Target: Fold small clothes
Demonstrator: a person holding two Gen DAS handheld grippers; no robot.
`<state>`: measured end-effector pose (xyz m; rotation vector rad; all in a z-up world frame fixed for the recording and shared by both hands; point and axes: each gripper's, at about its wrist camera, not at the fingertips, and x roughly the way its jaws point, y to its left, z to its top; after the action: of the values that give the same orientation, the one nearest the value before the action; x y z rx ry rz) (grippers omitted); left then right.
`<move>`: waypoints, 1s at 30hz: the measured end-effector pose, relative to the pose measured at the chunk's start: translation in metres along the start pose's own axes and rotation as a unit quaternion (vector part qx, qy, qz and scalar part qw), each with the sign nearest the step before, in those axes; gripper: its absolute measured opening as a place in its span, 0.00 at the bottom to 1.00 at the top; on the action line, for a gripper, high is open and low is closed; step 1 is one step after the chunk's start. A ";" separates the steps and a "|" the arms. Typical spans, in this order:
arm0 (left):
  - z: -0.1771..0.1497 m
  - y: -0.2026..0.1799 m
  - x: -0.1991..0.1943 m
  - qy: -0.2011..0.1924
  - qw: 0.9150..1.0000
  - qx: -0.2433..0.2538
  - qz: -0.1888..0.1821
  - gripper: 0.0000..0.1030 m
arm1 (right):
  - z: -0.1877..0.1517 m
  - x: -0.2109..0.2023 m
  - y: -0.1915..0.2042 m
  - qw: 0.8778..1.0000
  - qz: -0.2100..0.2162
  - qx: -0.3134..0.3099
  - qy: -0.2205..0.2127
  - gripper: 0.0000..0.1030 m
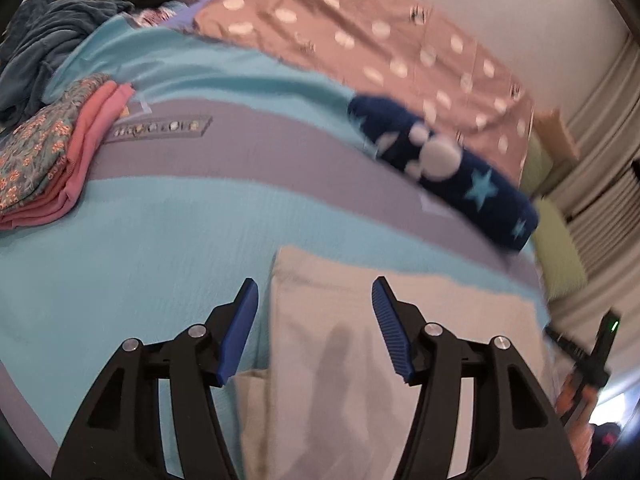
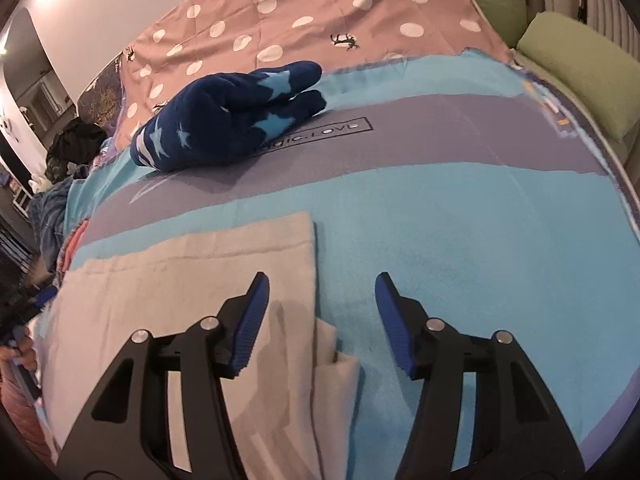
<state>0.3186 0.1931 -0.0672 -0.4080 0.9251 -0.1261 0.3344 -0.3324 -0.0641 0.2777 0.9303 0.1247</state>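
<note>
Closest in, both grippers hang over the same pale beige garment (image 2: 180, 280) lying flat on the turquoise and grey blanket (image 2: 440, 240). The left gripper (image 1: 316, 328) has its jaws spread wide and holds nothing, straddling the garment's left edge, while the right gripper (image 2: 320, 320) is just as wide apart and empty, straddling the right edge where a small flap pokes out from underneath. Looks like the garment is already partly folded into a neat rectangle, so the step in hand is probably lining up for the next fold. The next move would call for both claws to drop and pinch the near edge or corners evenly, then carry them over to the far edge without dragging the lower layer. Further back, a navy fleece piece with light blue stars (image 2: 232, 116) lies by itself, likely waiting its turn. On the grey stripe behind it, print partly reads "gic. LOVE" in a box. Off to the left sits a folded stack of pink and floral clothes (image 1: 60, 152), and farthest away a pink polka-dot sheet (image 2: 300, 20).
</note>
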 end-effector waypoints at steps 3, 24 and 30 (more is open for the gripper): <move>0.001 0.008 0.014 0.021 1.000 -0.010 0.003 0.57 | 0.009 0.015 0.006 0.999 0.018 -0.008 0.026 0.51; 0.016 -0.041 0.001 -0.054 0.994 0.089 0.044 0.12 | 0.004 -0.006 0.001 0.997 -0.076 -0.016 -0.024 0.10; 0.000 -0.015 -0.012 -0.045 0.997 0.044 0.040 0.37 | -0.044 -0.048 -0.026 0.999 -0.022 0.023 -0.021 0.11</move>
<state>0.3123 0.1824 -0.0528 -0.2921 0.8424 -0.0738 0.2704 -0.3596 -0.0593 0.3009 0.8968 0.0567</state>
